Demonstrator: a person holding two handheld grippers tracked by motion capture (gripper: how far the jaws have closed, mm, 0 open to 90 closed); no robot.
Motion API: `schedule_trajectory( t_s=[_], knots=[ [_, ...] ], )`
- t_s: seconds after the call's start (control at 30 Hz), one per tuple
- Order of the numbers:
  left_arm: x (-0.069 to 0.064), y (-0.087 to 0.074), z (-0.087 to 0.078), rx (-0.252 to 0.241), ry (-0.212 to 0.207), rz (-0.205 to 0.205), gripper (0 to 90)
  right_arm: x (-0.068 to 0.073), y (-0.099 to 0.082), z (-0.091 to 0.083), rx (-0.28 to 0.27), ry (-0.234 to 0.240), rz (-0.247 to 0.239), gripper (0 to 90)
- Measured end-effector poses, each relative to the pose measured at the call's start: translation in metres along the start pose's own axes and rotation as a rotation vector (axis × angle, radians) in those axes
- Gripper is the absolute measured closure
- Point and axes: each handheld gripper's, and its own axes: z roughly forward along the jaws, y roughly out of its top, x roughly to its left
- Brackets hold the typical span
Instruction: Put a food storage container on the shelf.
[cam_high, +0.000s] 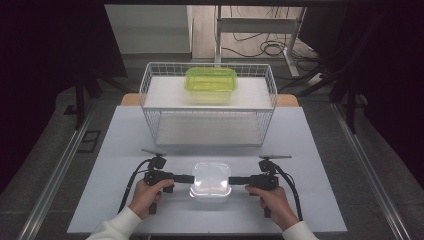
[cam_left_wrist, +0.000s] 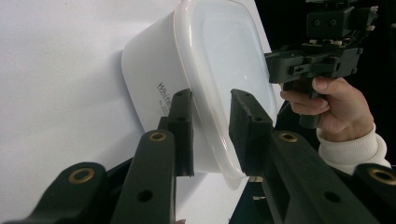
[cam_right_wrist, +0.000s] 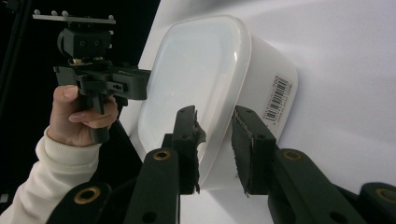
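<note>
Low in the middle of the high view, the white lidded box (cam_high: 210, 180) sits on the worktop (cam_high: 125, 135), and I have the left tongs (cam_high: 189, 178) and the right tongs (cam_high: 231, 179) at its two short ends. Each pair straddles the lid's rim, one jaw over the lid and one against the wall, but I cannot tell whether the pads press yet.

To do this lift well, I would squeeze both sides evenly, keep the hands level, and raise together so the box does not tip. The wire basket (cam_high: 150, 95) with the green box (cam_high: 211, 84) stands in the upper middle.

Writing on the wall starts "Whit"; a barcode sticker (cam_right_wrist: 276, 103) is too small to read.
</note>
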Motion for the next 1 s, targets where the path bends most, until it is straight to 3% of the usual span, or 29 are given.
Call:
schedule_trajectory(
  t_s=[0.4,0.67,1.0],
  knots=[
    [-0.007,-0.002,-0.004,-0.024,0.022,0.028,75.9,0.004,-0.001,-0.004,-0.027,0.004,0.000,76.5],
    [-0.011,-0.001,-0.007,-0.029,0.037,0.053,79.2,0.008,-0.001,-0.006,-0.040,-0.016,-0.049,79.0],
    [-0.016,0.000,-0.011,-0.044,0.042,0.087,79.9,0.012,0.000,-0.008,-0.059,-0.003,-0.089,79.7]
  ],
)
